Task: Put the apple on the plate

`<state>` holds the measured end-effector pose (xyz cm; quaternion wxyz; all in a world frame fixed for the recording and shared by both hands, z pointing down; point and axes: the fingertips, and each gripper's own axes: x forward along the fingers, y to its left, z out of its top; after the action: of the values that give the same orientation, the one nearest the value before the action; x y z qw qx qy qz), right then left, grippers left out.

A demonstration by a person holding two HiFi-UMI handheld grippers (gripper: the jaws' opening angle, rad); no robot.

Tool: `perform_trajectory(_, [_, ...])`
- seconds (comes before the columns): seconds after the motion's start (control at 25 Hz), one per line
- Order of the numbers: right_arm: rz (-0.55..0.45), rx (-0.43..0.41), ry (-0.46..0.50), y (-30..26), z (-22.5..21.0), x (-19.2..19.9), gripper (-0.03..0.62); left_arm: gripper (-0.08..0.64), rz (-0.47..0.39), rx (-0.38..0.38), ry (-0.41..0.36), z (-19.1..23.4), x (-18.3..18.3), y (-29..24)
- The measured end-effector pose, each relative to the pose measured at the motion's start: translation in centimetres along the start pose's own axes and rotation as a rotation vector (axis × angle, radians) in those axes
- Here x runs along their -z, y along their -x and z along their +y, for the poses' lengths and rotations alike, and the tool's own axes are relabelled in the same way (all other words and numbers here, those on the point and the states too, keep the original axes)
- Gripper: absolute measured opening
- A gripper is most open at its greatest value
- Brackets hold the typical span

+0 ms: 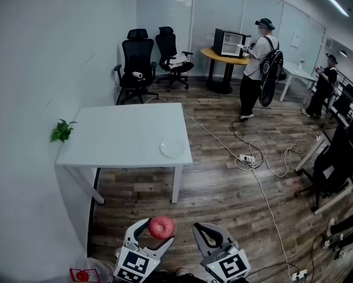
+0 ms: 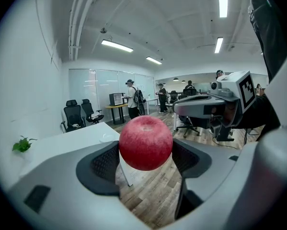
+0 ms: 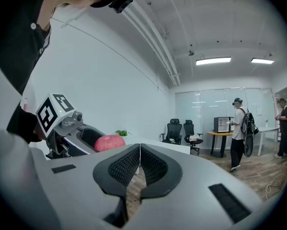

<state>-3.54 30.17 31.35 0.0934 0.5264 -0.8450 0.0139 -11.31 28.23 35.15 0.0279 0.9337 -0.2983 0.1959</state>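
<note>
Round, glossy red apple [image 2: 145, 143] is being pinched by left tongs [image 1: 159, 229]; right tongs [image 3: 140, 152] are being pressed together.

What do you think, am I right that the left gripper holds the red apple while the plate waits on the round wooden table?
Not quite. The left gripper does hold the red apple, but the plate lies on the white table, not the round wooden one. The head view shows this.

The left hand-held gripper [image 1: 161, 224] and right hand-held gripper [image 1: 208, 229] were pale grey with black ribbed pads [image 3: 126, 166]. Each carried a white cube [image 1: 134, 268] bearing black square markers. The person wore a dark top [image 3: 16, 37].
</note>
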Motion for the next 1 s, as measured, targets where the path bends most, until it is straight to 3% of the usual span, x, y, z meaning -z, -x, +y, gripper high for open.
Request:
perform_trajectory(0.16, [0.006,-0.008,0.013,0.7,-0.3,0.1,0.041,0.354,-0.014,-0.014,-0.001,-0.4,-0.5,-0.1])
perform_trajectory(0.32, [0.000,-0.017,0.010,1.2,-0.6,0.1,0.041,0.354,-0.015,-0.011,-0.057,-0.8,0.7,-0.5])
perform_trajectory(1.0, [-0.027,-0.094,0.016,5.2,-1.9,2.0,0.041,0.354,-0.022,-0.086,-0.048,-6.1,0.3,-0.9])
